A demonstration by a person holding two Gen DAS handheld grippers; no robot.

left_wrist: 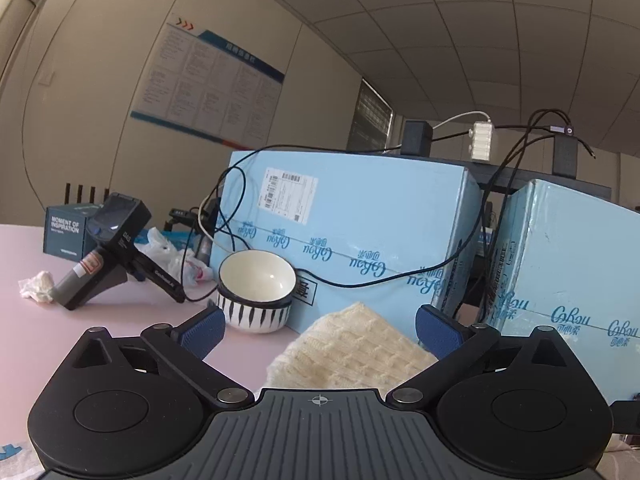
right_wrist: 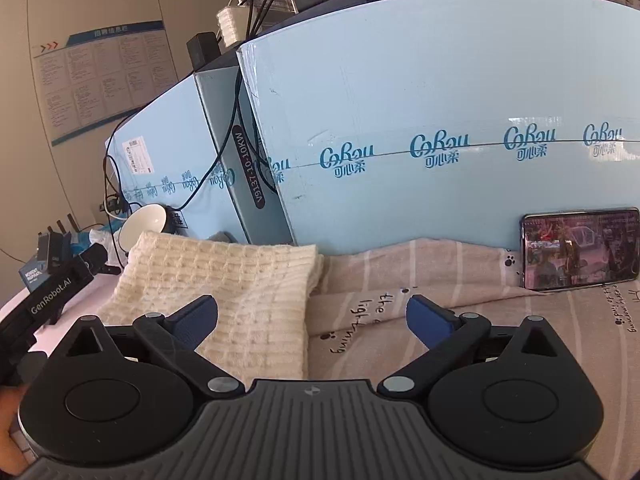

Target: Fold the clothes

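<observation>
A cream knitted garment (right_wrist: 224,288) lies folded on the table, its right edge over a beige striped cloth (right_wrist: 420,276) with printed writing and paw marks. It also shows in the left wrist view (left_wrist: 352,352), just ahead of my left gripper (left_wrist: 320,330), which is open and empty above its near corner. My right gripper (right_wrist: 312,320) is open and empty, hovering over the seam between the cream garment and the striped cloth. The left gripper's black body (right_wrist: 52,292) shows at the left of the right wrist view.
Large light-blue cartons (right_wrist: 440,120) wall off the back, with black cables (left_wrist: 500,208) hanging over them. A phone (right_wrist: 580,254) leans on the right carton. A white striped bowl (left_wrist: 256,292), a spare gripper handle (left_wrist: 116,248), crumpled tissue (left_wrist: 36,286) and a dark box (left_wrist: 68,236) sit on the pink table (left_wrist: 100,316).
</observation>
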